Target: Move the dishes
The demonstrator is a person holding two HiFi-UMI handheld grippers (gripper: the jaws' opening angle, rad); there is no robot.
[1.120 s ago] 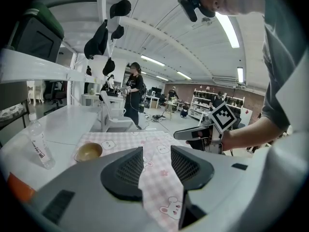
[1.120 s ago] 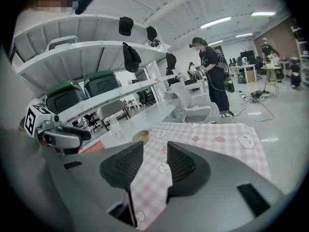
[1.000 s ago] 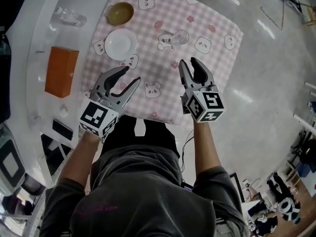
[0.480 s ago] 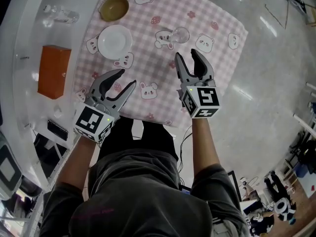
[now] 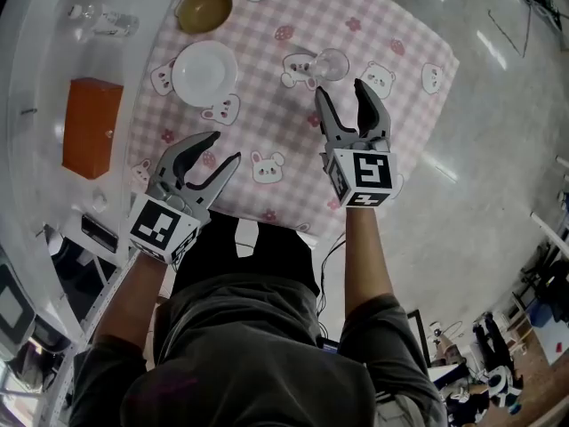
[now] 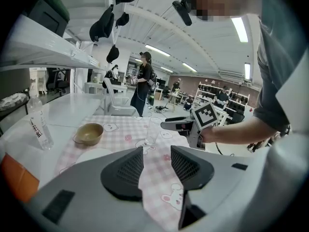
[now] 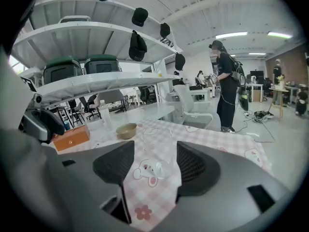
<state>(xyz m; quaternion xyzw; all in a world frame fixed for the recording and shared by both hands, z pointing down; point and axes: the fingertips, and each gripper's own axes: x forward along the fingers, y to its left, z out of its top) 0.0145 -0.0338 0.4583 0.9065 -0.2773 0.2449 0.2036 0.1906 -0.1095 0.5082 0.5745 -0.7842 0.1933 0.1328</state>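
Dishes sit on a pink checked cloth [image 5: 267, 87] printed with bears, and the white plate [image 5: 204, 72] serves as the mark for everything else. Just beyond the plate, away from the person, sits a tan bowl [image 5: 204, 8], apart from it by a narrow strip of cloth. To the plate's right, on the same cloth, stands a clear glass [image 5: 330, 62]. Left of the plate, off the cloth on the white table top, lies an orange box [image 5: 92, 127], and beyond-left of the plate a clear plastic bottle [image 5: 98, 20] lies on its side.

The left gripper [image 5: 224, 147] is on the person's side of the plate, over the cloth's near edge; its jaws are spread and only cloth shows between them. The right gripper [image 5: 340, 89] is to the plate's right, its tips just short of the glass — its jaws have just been opening and now stand wide. Its own view shows the glass through the gap, ahead of the pads and untouched by them.
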